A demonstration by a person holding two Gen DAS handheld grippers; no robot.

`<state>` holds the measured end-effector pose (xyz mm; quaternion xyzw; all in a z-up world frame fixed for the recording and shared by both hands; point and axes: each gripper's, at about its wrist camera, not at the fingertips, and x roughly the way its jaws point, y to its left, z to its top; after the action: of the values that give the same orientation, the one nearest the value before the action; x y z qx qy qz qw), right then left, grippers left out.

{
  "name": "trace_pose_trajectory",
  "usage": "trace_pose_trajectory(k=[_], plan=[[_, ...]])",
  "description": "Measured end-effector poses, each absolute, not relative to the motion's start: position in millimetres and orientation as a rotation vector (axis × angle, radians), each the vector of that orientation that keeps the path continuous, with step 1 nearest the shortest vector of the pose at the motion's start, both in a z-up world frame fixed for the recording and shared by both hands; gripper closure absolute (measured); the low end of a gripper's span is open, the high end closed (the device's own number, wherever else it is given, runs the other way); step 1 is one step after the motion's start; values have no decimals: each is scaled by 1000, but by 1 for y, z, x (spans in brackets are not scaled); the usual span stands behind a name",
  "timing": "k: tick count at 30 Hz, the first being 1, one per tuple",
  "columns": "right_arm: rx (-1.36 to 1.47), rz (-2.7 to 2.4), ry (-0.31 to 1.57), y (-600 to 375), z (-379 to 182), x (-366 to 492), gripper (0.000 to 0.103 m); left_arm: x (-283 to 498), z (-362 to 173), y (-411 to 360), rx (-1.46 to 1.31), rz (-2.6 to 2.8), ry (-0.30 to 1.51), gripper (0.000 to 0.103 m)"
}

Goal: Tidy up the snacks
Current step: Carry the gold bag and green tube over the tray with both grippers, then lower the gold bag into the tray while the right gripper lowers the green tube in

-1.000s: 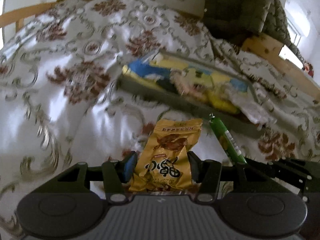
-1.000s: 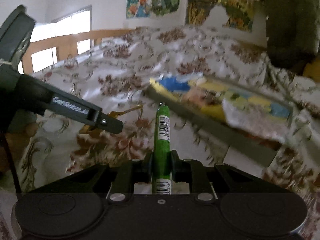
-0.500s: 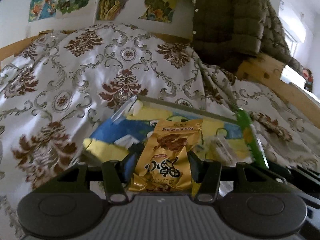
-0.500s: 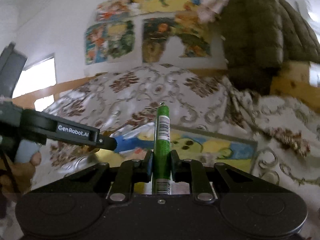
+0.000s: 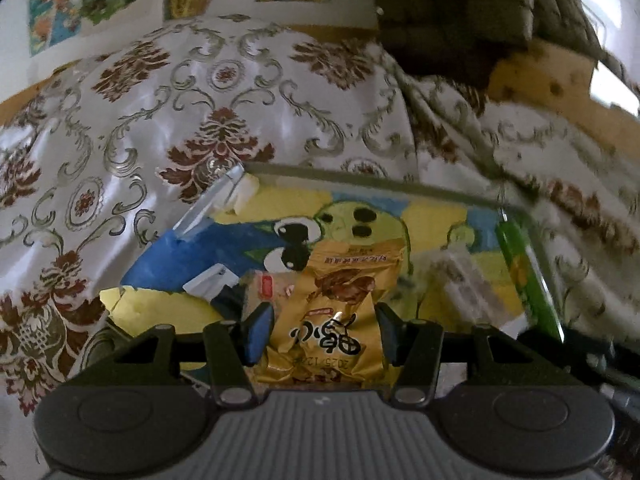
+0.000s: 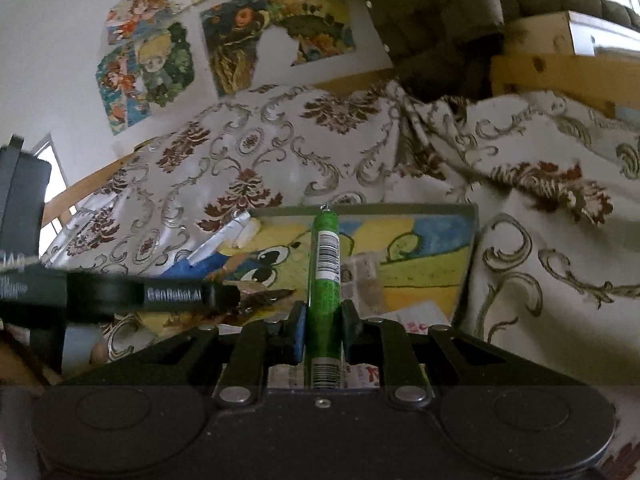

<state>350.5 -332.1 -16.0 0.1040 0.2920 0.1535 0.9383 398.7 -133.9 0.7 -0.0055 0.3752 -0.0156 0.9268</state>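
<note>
My left gripper (image 5: pixel 324 328) is shut on a golden snack packet (image 5: pixel 336 312) and hangs over a shallow tray (image 5: pixel 360 179) whose bottom bears a cartoon picture. My right gripper (image 6: pixel 322 328) is shut on a green stick-shaped snack (image 6: pixel 325 280), which points toward the tray's far rim (image 6: pixel 360 211). In the left wrist view the green stick (image 5: pixel 524 276) shows at the tray's right side. The left gripper's black arm (image 6: pixel 160 294) crosses the left of the right wrist view. A few pale wrapped snacks (image 6: pixel 360 276) lie inside the tray.
The tray lies on a bed under a white cover with brown floral patterns (image 5: pixel 224 92). A dark green quilted jacket (image 5: pixel 460 12) hangs over a wooden frame (image 5: pixel 540 76) at the back right. Posters (image 6: pixel 160 60) cover the wall behind.
Both grippers have moved forward from in front of the tray to above it, each keeping its snack. The tray now fills the middle of both views.
</note>
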Motion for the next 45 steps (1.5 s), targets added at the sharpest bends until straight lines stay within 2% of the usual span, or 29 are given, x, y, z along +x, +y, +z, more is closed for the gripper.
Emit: trace_pose_trajectory(k=[23,35,42,45], plan=[[236,302,635,-339,-24,356,83,394,-7,-145,-6,-64,764,43],[241,301,600,-342,-14,351,76,388,7,-129,-95,-46,730,27],[238,300,576,-343,-7,345,73,381,20,-125,-106,-45,696,22],[235,295,562,-344,-4,344,68,380,24,-123,-116,-36,686,19]])
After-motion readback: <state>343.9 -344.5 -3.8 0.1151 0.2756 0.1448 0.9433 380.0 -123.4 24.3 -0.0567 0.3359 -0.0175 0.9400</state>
